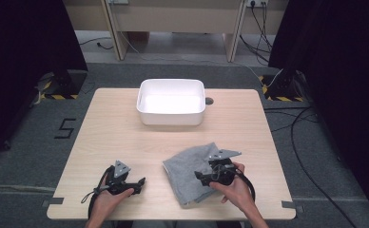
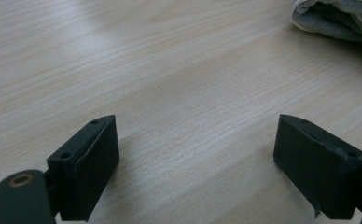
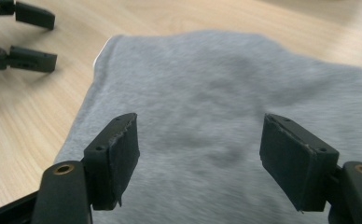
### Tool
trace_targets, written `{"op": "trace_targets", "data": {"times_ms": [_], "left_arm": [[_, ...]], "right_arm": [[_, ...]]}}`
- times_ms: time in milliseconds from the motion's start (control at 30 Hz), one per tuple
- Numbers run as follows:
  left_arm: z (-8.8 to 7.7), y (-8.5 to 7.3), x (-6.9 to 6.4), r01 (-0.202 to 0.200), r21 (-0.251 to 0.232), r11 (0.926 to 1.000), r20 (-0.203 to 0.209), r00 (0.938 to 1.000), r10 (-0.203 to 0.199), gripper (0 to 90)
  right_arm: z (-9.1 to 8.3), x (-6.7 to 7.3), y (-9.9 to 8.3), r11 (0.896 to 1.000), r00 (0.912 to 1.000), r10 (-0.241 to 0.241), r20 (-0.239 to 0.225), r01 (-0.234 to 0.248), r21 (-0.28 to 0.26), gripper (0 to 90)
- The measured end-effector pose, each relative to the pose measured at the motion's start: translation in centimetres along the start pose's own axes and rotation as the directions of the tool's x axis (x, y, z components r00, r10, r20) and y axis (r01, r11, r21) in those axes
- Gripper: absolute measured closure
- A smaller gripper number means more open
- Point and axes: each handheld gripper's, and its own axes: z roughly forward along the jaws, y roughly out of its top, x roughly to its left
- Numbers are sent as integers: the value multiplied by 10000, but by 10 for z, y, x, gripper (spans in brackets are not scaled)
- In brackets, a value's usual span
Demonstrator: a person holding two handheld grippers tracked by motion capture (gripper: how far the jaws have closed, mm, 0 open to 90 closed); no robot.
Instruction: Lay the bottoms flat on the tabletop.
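While the right gripper [image 1: 202,176] hangs over the cloth [image 1: 192,166] with its jaws spread wide and nothing pinched between them, the left gripper [image 1: 137,183] rests on bare wood near the front edge of the tabletop [image 1: 111,128], left of the middle, its jaws also wide apart and empty.

The grey cloth lies folded and fairly flat near the front edge, right of the middle, one corner pointing toward the far right. From the right gripper view the cloth [image 3: 226,88] spreads beneath and beyond both black pads [image 3: 118,154]; whether the pads touch the fabric I cannot tell. A thin white hem shows at the cloth's near left corner in that view, and the left gripper [image 3: 34,39] sits just beyond the cloth's edge on the wood.

From the left gripper view, a bunched edge of the cloth [image 2: 337,18] shows at the upper right, well apart from the jaws, with plain tabletop [image 2: 170,70] between them.

A white tub [image 1: 171,102] stands at the middle of the far edge, well apart from the cloth. Each gripper is held in a hand [image 1: 237,190] coming in from the front edge.
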Motion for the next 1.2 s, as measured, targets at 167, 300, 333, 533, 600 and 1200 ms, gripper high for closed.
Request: {"op": "trace_targets", "data": {"times_ms": [167,300,333,533,600,1200], "left_arm": [[0,0,0,-26,-4,10000,40,10000,26,133],[-2,3,2,-70,147,9999,407,9992,64,163],[-3,4,3,83,68,9999,536,9985,-87,177],[-12,14,-12,59,-280,9996,1049,9945,-29,176],[-12,17,-20,-79,-309,9995,1482,9889,124,176],[-7,32,-64,-409,-461,9981,3010,9522,529,179]], "right_arm": [[-14,-19,-3,9994,9990,287,351,-280,-219,299],[-21,-37,-10,9990,9945,440,952,-428,-146,305],[-22,-42,-12,9990,9928,426,1119,-409,-176,312],[-30,-65,-22,9960,9829,895,1607,-871,-220,314],[-32,-69,-27,9954,9839,958,1505,-944,-170,327],[-14,-23,-49,9919,9954,931,-246,-905,893,379]]}}
